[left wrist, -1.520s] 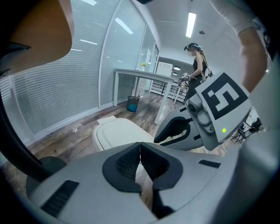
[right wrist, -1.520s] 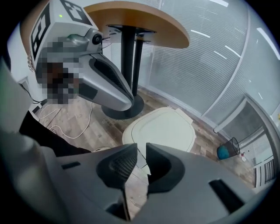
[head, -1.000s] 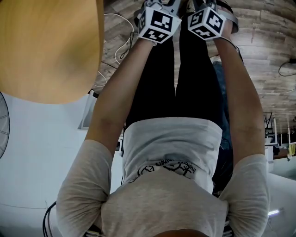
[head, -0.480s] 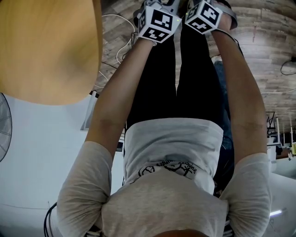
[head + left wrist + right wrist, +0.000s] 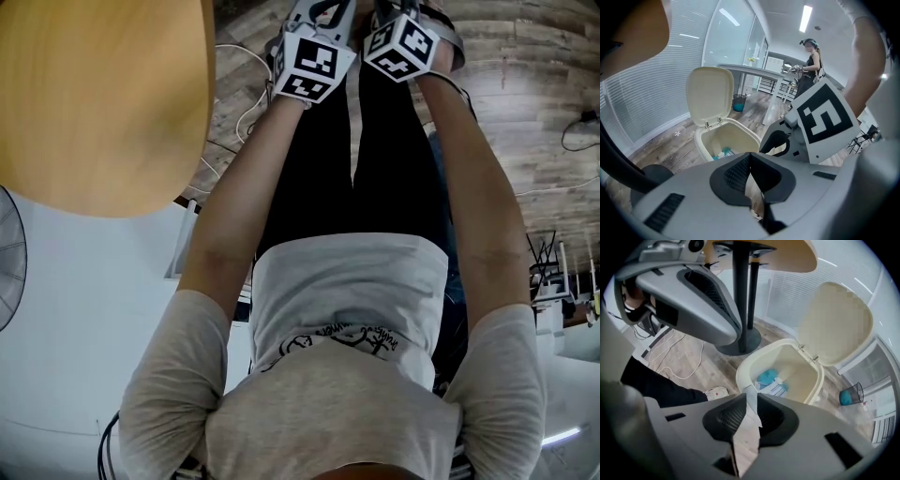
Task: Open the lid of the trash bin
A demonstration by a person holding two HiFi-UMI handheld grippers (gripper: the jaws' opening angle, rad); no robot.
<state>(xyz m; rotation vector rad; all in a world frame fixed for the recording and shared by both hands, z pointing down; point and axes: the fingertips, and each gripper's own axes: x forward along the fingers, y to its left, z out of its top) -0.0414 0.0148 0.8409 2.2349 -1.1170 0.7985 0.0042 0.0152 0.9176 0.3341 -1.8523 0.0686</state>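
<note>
The cream trash bin (image 5: 740, 129) stands on the wood floor with its lid (image 5: 708, 93) swung up and upright. Blue and white rubbish lies inside. The right gripper view shows the same bin (image 5: 754, 364) and raised lid (image 5: 836, 322) just beyond my jaws. My left gripper (image 5: 750, 168) is shut on a strip of pale paper (image 5: 754, 194). My right gripper (image 5: 747, 411) is shut on a paper piece (image 5: 746, 437) too. Both are held close together above the bin; their marker cubes (image 5: 312, 64) (image 5: 403, 47) show at the head view's top.
A round wooden table (image 5: 94, 94) on a dark pedestal (image 5: 740, 296) stands beside the bin. White cables (image 5: 679, 362) and a shoe (image 5: 715, 392) are on the floor. A small mesh basket (image 5: 848, 394) sits past the bin. Another person (image 5: 808, 65) stands far off.
Both marker cubes have drifted slightly toward the top of the head view and the view has shifted a little; both grips look unchanged.
</note>
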